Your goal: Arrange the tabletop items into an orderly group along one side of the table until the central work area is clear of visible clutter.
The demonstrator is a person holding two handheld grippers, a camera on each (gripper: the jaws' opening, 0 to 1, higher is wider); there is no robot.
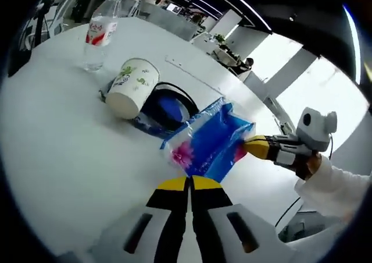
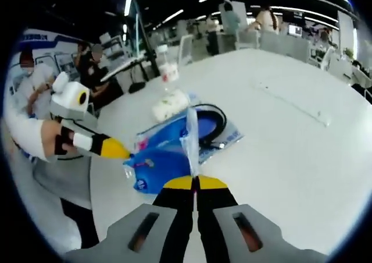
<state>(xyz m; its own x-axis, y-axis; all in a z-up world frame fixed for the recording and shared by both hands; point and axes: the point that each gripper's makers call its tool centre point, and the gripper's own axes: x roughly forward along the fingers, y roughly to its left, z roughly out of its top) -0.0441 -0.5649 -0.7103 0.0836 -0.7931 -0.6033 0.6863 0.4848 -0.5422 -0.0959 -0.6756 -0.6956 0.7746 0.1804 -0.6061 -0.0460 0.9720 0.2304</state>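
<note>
A blue clear-plastic bag with pink print [image 1: 209, 144] hangs between both grippers above the white table [image 1: 64, 152]. My left gripper [image 1: 189, 182] is shut on its near edge. My right gripper [image 1: 252, 147] comes in from the right, shut on the bag's other edge. In the right gripper view the right gripper [image 2: 196, 182] pinches a raised fold of the bag [image 2: 157, 161], and the left gripper [image 2: 119, 152] holds its left end. Beyond the bag lie a tipped paper cup [image 1: 132, 87] and a blue flat item with a black ring [image 1: 170, 109].
A clear water bottle [image 1: 100, 36] with a red label stands upright past the cup, toward the table's far side. The bottle [image 2: 169, 71] and cup [image 2: 170, 106] show behind the bag. People stand at the left [image 2: 87, 65]. Desks and chairs ring the table.
</note>
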